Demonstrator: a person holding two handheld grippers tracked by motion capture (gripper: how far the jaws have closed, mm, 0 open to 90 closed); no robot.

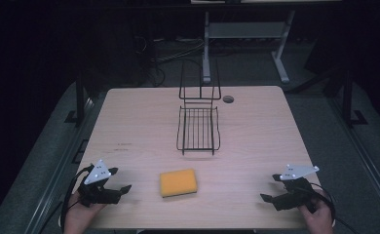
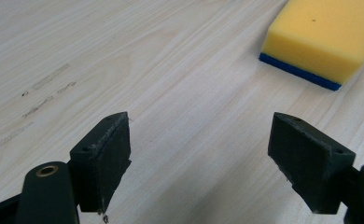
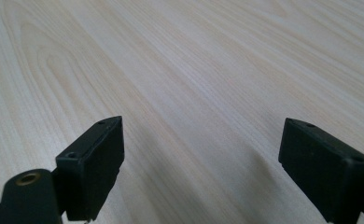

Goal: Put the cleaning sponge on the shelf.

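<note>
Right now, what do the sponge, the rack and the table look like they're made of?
Sponge: soft yellow foam, matte and finely pored, with a thin blue layer beneath, probably a scouring pad. Rack: thin black wire, likely coated metal, judging by its open grid of rods. Table: pale wood grain, smooth and matte; solid wood or laminate can't be told.

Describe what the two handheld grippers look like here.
Both the left gripper and the right gripper are black, each topped by a grey three-cornered plate with small holes. Their fingers are blocky black wedges with brass-ringed pivots. Black cables trail behind.
</note>
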